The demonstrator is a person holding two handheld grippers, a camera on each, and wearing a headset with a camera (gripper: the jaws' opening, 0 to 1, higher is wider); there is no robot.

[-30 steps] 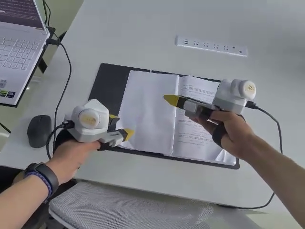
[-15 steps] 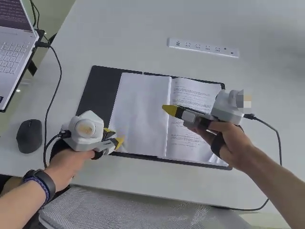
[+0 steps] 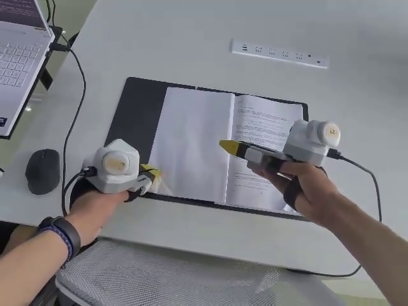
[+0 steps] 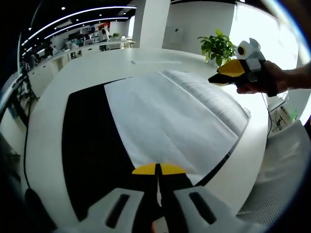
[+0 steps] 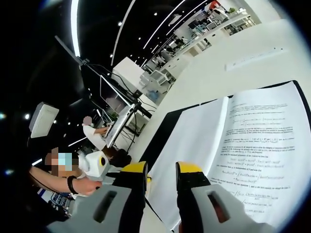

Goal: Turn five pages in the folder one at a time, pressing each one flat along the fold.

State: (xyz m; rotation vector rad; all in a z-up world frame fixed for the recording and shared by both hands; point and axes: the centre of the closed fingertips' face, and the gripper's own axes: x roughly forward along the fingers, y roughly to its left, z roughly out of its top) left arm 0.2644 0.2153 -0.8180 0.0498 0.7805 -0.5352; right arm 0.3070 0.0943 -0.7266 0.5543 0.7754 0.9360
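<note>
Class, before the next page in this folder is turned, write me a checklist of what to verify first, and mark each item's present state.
1. Folder lies open on the table: ok.
2. Blank left page lies flat: ok.
3. Left gripper has its jaws together at that page's lower edge; whether paper is pinched: cannot tell.
4. Right gripper has its jaws apart, ready to take the printed page: ok.
5. Right gripper tip is in contact with the fold: cannot tell.
6. Right gripper's cable trails away from the folder: ok.
</note>
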